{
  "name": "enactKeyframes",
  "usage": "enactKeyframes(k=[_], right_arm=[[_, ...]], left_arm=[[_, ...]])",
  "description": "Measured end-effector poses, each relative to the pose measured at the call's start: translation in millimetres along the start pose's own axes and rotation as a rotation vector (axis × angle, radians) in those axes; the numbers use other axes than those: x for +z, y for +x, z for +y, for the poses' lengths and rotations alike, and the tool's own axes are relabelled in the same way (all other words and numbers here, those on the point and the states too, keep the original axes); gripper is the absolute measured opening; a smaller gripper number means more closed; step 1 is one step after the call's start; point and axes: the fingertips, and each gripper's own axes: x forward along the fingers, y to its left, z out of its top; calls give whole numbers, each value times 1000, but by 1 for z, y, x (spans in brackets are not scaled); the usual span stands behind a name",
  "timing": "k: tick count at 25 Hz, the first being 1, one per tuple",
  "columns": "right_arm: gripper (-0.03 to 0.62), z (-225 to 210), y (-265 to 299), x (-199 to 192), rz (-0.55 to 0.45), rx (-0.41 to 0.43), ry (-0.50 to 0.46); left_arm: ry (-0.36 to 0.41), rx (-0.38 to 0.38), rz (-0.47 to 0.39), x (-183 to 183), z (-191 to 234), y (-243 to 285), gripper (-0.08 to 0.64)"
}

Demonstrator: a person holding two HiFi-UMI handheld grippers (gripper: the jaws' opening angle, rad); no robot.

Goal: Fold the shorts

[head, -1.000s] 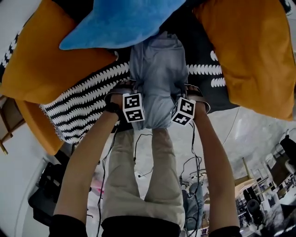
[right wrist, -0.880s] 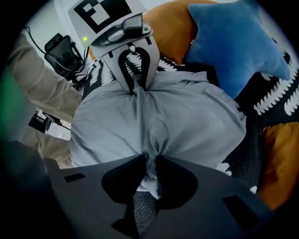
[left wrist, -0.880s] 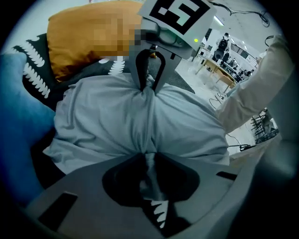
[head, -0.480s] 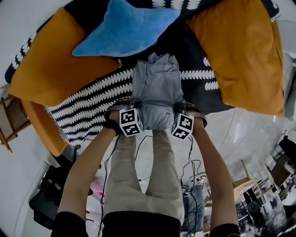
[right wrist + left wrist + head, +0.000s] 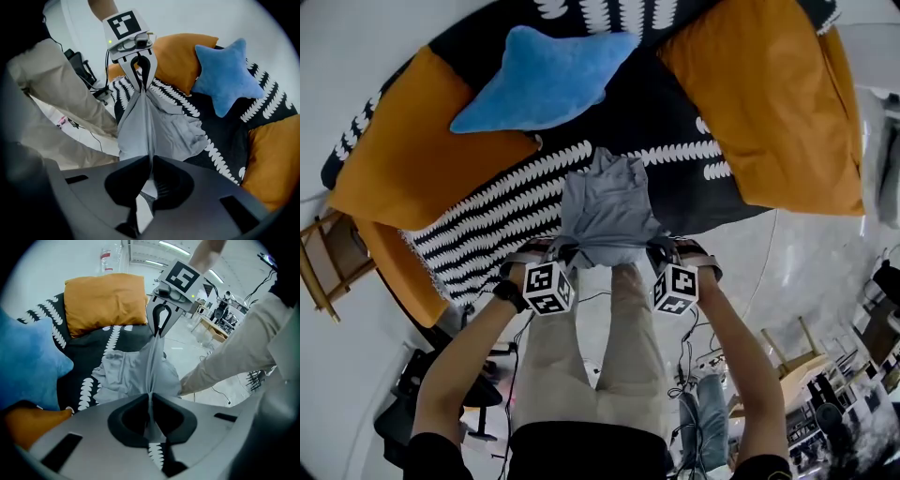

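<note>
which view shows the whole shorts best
The head view: the grey shorts show whole, from the edge pinched by the left gripper and right gripper to the far end on the patterned blanket. Each gripper view shows only that stretched edge, running to the other gripper, and bunched cloth beside it.

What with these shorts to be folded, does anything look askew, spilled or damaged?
Nothing is spilled or damaged. The grey shorts look rumpled: their near edge is pinched up by the left tool and the right tool, both shut on it, while the far end lies crumpled on the patterned cover.
</note>
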Motion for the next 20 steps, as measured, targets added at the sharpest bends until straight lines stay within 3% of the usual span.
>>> enactKeyframes(k=[4,10,16,20], right_arm=[[40,-37,-12,8,-12,-18,18],[40,-124,-44,1,-11,-95,24],[40,-213,-94,43,1,-235,-30],[40,-258,-125,27,-18,-305,-34]], left_arm=[[10,4,-29,12,32,-16,31],[48,68,-58,67,112,-30,31],[104,172,-62,98,194,-89,31],[112,229,-84,144,221,-96,31]])
